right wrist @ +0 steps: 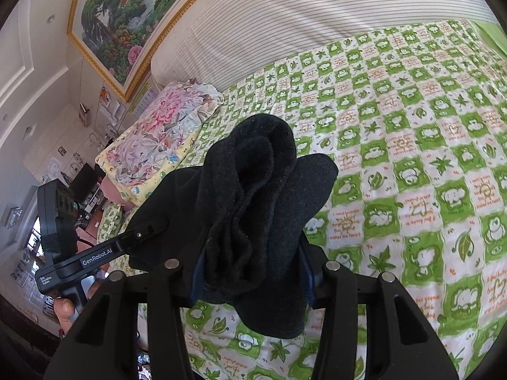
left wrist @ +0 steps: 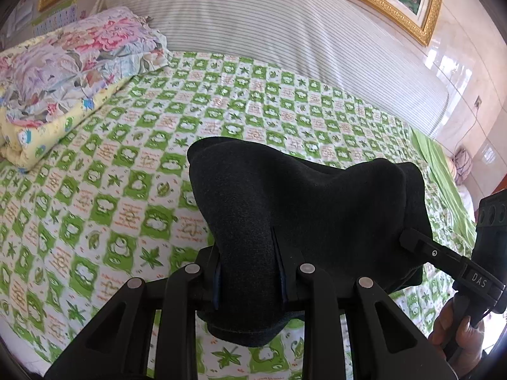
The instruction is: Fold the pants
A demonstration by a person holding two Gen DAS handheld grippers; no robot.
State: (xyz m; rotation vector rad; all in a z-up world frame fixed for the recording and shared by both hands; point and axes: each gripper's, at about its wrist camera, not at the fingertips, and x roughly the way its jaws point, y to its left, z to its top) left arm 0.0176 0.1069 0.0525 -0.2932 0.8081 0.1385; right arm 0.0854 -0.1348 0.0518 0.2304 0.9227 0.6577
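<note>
The black pants (left wrist: 301,209) hang as a thick folded bundle, lifted above the green checked bed sheet (left wrist: 126,158). My left gripper (left wrist: 248,281) is shut on one end of the cloth, which bulges out over its blue-edged pads. The right gripper (left wrist: 418,240) shows at the right of this view and bites the bundle's other end. In the right wrist view, the right gripper (right wrist: 250,281) is shut on a wad of several layers of the pants (right wrist: 263,196). The left gripper (right wrist: 152,224) clamps the cloth at the left. Both sets of fingertips are hidden in the fabric.
A folded floral quilt (left wrist: 63,72) (right wrist: 158,139) lies at the bed's far corner. A striped upright mattress (left wrist: 253,25) and a gold-framed painting (right wrist: 126,15) stand behind the bed. A person's hand (left wrist: 456,332) (right wrist: 66,310) holds each gripper's handle. The sheet (right wrist: 412,158) spreads flat beyond the pants.
</note>
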